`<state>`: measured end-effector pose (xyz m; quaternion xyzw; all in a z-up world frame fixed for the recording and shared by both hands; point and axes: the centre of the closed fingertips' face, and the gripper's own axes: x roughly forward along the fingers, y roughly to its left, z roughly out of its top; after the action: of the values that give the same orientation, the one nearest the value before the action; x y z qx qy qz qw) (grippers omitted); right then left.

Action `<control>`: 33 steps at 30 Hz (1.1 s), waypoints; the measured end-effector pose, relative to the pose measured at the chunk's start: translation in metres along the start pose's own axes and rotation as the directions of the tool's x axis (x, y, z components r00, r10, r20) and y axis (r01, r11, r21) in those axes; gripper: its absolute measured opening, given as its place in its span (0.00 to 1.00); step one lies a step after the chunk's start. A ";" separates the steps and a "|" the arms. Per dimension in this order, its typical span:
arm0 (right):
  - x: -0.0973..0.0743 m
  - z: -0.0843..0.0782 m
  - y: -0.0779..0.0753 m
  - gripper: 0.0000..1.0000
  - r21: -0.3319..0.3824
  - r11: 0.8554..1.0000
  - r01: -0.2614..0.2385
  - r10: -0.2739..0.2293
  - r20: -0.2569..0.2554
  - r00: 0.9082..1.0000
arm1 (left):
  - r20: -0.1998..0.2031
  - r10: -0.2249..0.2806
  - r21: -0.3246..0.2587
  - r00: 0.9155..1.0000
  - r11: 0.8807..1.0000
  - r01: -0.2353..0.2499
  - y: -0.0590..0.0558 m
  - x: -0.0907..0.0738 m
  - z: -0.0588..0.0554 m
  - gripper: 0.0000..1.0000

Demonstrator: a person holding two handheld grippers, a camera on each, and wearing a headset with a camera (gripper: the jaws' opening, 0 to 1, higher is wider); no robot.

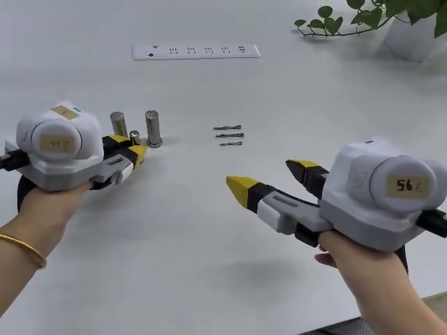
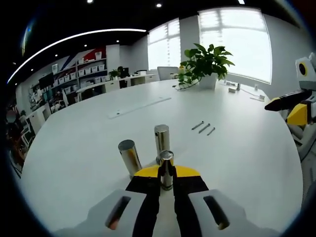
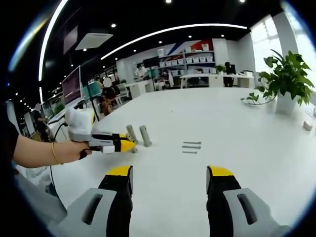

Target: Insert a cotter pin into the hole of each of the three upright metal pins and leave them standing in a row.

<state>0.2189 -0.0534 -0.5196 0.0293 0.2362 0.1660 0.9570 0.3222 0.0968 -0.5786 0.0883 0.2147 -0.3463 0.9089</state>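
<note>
Three short steel pins stand at the left of the white table. My left gripper (image 1: 137,149) (image 2: 167,174) is shut on the nearest pin (image 1: 135,137) (image 2: 166,167), which stays upright. The other two pins (image 1: 119,123) (image 1: 153,129) (image 2: 129,157) (image 2: 162,140) stand free just beyond it. Three cotter pins (image 1: 229,135) (image 2: 204,128) (image 3: 190,146) lie side by side further right. My right gripper (image 1: 272,176) (image 3: 170,173) hovers open and holds nothing, nearer me than the cotter pins. The left gripper (image 3: 111,143) also appears in the right gripper view.
A white power strip (image 1: 196,51) (image 2: 139,107) lies at the far side of the table. A potted plant (image 1: 377,17) (image 2: 205,64) stands at the far right corner. Bare tabletop (image 1: 181,230) lies between the grippers.
</note>
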 end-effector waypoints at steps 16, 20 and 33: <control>-0.010 -0.001 0.009 0.55 -0.006 1.000 -0.022 0.022 0.001 1.000 | -0.002 0.021 -0.040 1.000 0.999 -0.021 -0.025 -0.024 -0.006 0.06; -0.011 -0.002 0.015 0.55 -0.022 0.999 -0.049 0.049 -0.005 0.999 | -0.015 0.027 -0.033 1.000 0.999 -0.027 -0.028 -0.024 -0.010 0.06; -0.014 -0.009 0.019 0.51 -0.021 0.997 -0.069 0.068 -0.027 0.997 | -0.009 0.027 -0.037 1.000 0.999 -0.028 -0.030 -0.023 -0.012 0.06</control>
<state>0.1970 -0.0408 -0.5187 0.0248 0.2459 0.2015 0.9478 0.2829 0.0921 -0.5788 0.0756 0.2238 -0.3293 0.9142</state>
